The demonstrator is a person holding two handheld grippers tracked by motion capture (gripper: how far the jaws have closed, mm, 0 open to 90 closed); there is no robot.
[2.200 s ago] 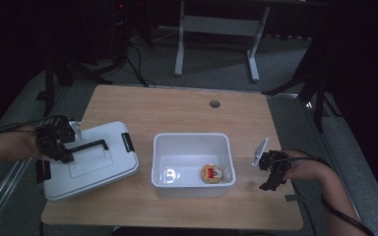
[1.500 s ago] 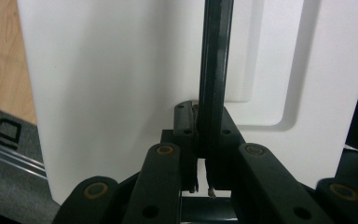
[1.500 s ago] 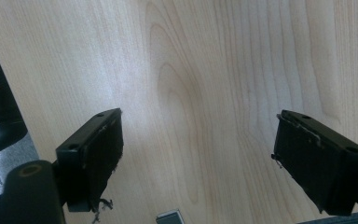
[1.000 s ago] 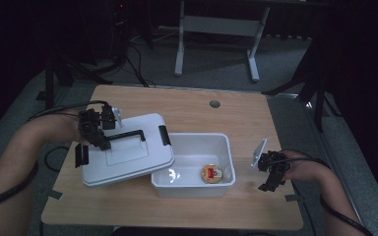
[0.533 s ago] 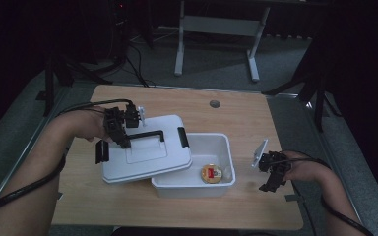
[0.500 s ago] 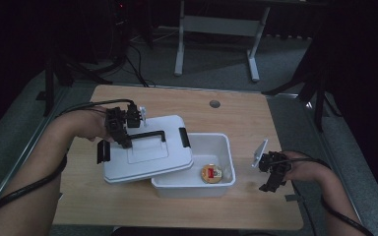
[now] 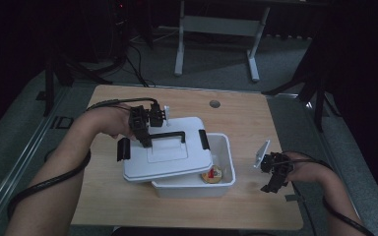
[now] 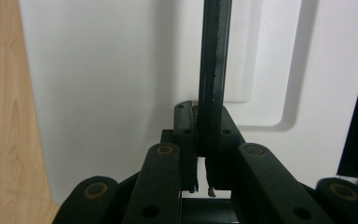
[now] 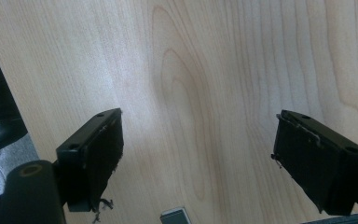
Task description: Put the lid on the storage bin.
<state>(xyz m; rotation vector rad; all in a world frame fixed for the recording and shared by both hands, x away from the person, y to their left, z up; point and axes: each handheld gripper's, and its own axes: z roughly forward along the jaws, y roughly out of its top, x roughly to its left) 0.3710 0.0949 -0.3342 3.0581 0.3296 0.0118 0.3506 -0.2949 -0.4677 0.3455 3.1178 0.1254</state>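
Note:
A white lid (image 7: 165, 156) with a black handle (image 7: 170, 134) hangs tilted over the left part of an open white bin (image 7: 225, 162). My left gripper (image 7: 145, 138) is shut on that handle. In the left gripper view the handle (image 8: 213, 65) runs up between the closed jaws of the left gripper (image 8: 203, 122), above the lid's white top (image 8: 98, 74). A small round orange item (image 7: 211, 174) lies inside the bin, near its right end. My right gripper (image 7: 274, 179) hovers over the table to the right of the bin. In its own view the right gripper (image 9: 196, 158) stands open over bare wood.
The wooden table (image 7: 256, 123) has a round cable hole (image 7: 215, 103) at its far side. A small grey tab (image 9: 175, 216) lies on the wood under the right gripper. Black latches (image 7: 123, 149) hang at the lid's ends. Table legs and cables stand beyond the far edge.
My left gripper has carried the lid to the right, from beside the bin to partly over it. The right gripper has stayed in place.

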